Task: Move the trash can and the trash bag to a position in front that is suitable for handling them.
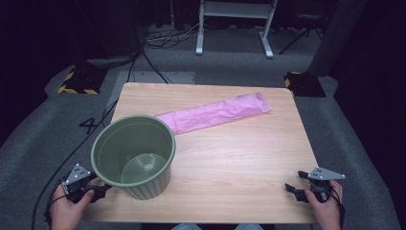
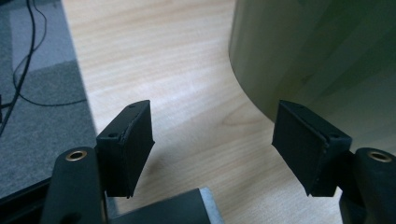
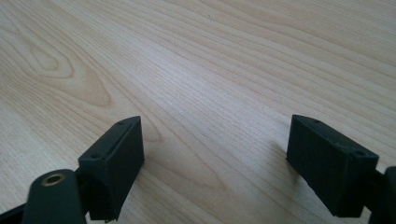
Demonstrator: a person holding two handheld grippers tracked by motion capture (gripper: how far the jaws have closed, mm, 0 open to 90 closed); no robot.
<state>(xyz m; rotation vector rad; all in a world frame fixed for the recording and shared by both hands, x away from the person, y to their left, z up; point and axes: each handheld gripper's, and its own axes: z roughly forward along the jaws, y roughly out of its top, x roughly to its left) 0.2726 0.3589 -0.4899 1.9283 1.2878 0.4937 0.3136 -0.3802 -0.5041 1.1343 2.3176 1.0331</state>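
no readable text, labels or numbers anywhere

You work at a light wooden table (image 1: 230, 158) on grey carpet (image 1: 28, 139). Behind it, you see a white frame (image 1: 234, 24), black cables (image 1: 163, 38) and dark walls.

Pale wood-grain desk (image 1: 249, 158); olive-green ribbed bin (image 1: 136, 155); pink bag (image 1: 215, 112); black tongs (image 1: 101, 191) with grey plates; grey carpet (image 1: 28, 139).

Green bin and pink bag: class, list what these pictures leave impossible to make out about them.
- Green bin: its near outer wall and base, high view, hidden by its own rim.
- Green bin, left gripper view: rim and top, cut off by the frame edge.
- Pink bag: its lower-left end, high view, hidden behind the bin's rim.
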